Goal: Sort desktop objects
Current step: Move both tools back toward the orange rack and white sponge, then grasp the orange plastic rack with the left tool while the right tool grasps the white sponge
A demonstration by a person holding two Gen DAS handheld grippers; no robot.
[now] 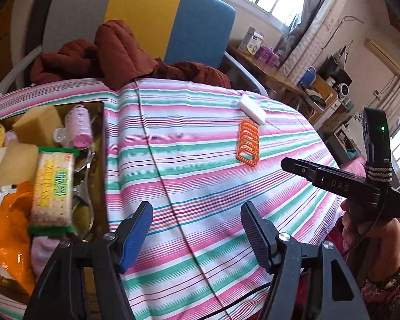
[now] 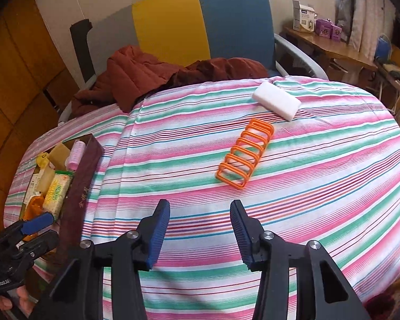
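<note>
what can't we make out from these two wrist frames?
- Box contents: in the left wrist view the cracker pack and sponge cover what lies beneath; the frame edge crops the left side.
- Same box in the right wrist view: items too small, partly behind the left gripper.
- Right gripper open; nothing between its fingers.

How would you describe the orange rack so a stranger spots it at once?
On the striped tablecloth, away from the box, two things lie loose. The orange rack is the openwork row of loops; its neighbour, the white sponge block, is solid.
</note>
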